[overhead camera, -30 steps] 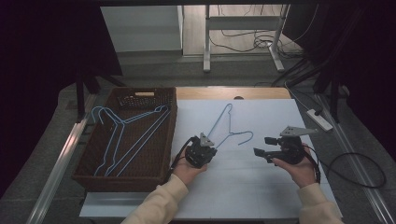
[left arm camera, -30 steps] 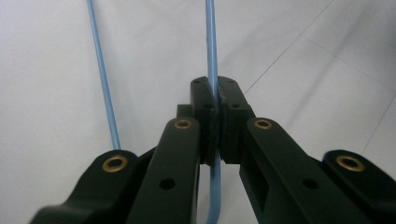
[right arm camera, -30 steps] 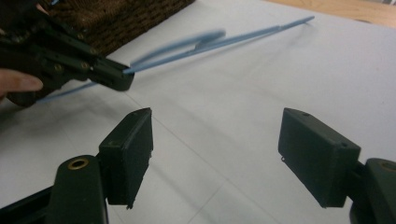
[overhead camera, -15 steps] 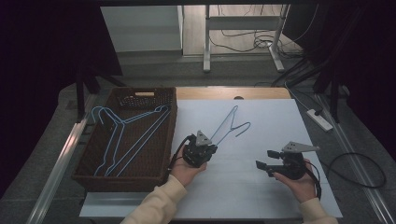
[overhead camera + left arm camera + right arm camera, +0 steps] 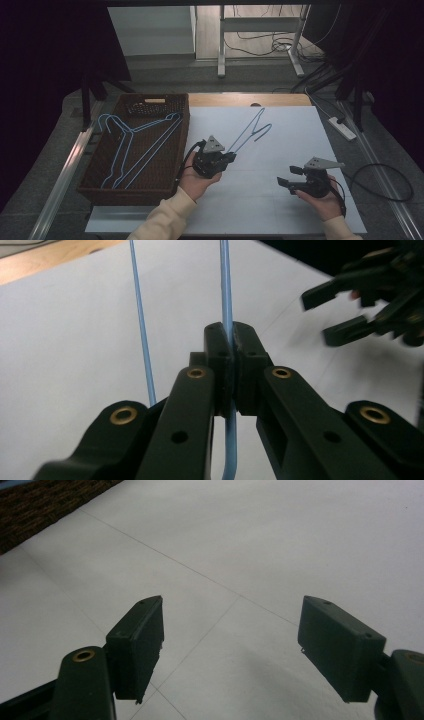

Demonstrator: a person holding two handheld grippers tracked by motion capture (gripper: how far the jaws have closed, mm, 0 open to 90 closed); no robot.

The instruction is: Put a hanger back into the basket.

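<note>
- The left hand-held gripper is clenched on a blue wire hanger; in the left gripper view its jaws press together on one strand of the wire, with a second strand running just beside them on the left.
- From those jaws the hanger reaches up and away over the white bench, tilted, its far end raised off the surface.
- The right hand-held gripper is released, jaws standing wide apart with bare bench sheet between them in the right gripper view; it sits well apart from the hanger, its jaws pointing toward the left hand-held gripper.
- A brown wicker basket lies beside the left hand-held gripper, on the side away from the right one, with more blue hangers inside.
</note>
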